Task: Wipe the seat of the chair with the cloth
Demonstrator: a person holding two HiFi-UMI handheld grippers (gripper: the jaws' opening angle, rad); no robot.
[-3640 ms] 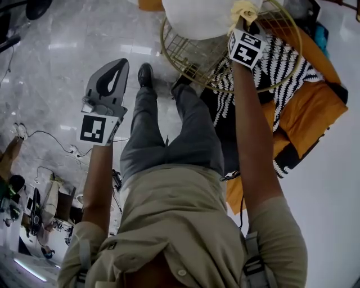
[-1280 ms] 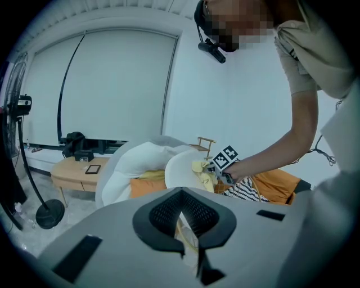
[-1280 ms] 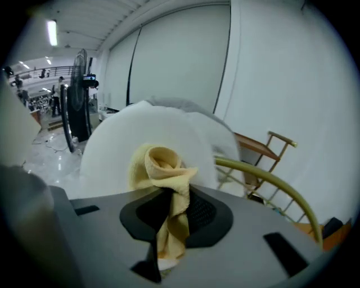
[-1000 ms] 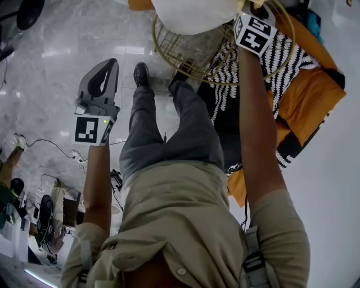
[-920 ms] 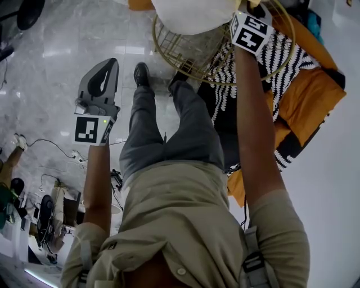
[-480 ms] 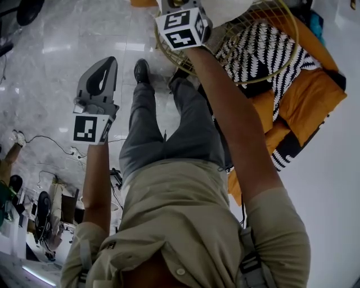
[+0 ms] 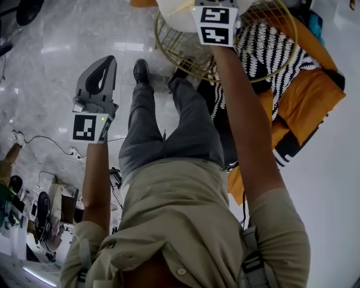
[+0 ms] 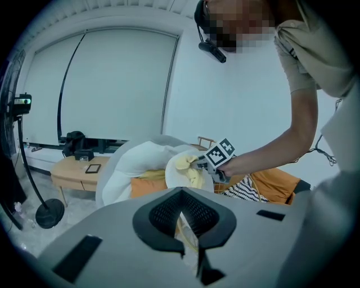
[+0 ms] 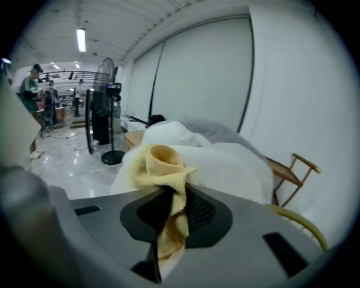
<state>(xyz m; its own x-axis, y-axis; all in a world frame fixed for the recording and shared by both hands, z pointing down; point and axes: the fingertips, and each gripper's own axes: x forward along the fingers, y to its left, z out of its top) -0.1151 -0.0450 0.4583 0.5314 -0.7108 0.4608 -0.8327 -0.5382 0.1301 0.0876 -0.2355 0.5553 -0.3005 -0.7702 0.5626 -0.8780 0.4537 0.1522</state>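
Observation:
The chair is a round gold wire frame (image 7: pixel 185 53) with a white seat cushion (image 7: pixel 174 14) at the top of the head view. My right gripper (image 9: pixel 169 194) is shut on a yellow cloth (image 9: pixel 160 163), which bunches above the jaws and presses against the white cushion (image 9: pixel 225 163). In the head view only its marker cube (image 7: pixel 215 23) shows over the cushion; the jaws are hidden. In the left gripper view the right gripper (image 8: pixel 198 164) holds the cloth (image 8: pixel 188 169) on the cushion (image 8: pixel 140 163). My left gripper (image 7: pixel 108 63) hangs shut and empty over the floor, left of the chair.
An orange seat (image 7: pixel 315 95) with a black-and-white patterned pillow (image 7: pixel 264 56) lies right of the chair. The person's legs and shoe (image 7: pixel 139 70) stand beside the frame. Cables (image 7: pixel 56 147) run over the marble floor. A low wooden table (image 8: pixel 73 169) and a fan stand (image 9: pixel 107 112) are further off.
My right gripper swept left across the cushion with the cloth, then came partway back to the right. The left gripper has hardly moved.

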